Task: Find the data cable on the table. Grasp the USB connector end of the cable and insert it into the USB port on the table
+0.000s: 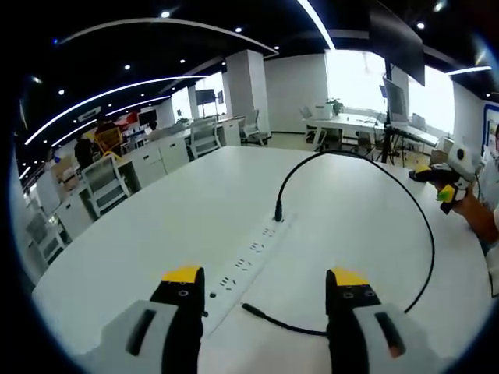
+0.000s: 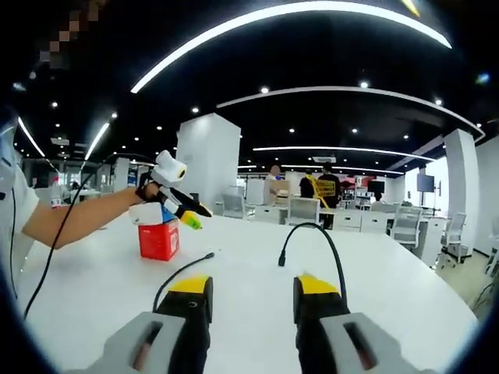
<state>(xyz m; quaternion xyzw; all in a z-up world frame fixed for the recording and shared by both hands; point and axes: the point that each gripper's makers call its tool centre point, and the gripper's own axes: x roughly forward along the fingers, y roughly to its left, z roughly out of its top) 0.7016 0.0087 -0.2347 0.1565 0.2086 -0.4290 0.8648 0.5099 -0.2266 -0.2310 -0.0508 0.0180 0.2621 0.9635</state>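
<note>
Both your tongs stand open and empty: the left tongs [image 1: 265, 290] hover over the white counter [image 1: 156, 226], the right tongs [image 2: 249, 292] likewise. The black data cable [image 1: 405, 195] has one end standing plugged in the inset power strip [image 1: 249, 261] at 12 o'clock; its free connector [image 1: 251, 310], probably the USB end, lies just ahead between the left jaws. You're at the approach step; next, lower and close on that connector.

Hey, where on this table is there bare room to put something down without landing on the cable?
Bare patches: the wide white table left of the power strip, out to the far rim, and the stretch inside the black cable loop. Crowded: the strip itself, the cable's free end between the left gripper jaws, and the red box corner.
</note>
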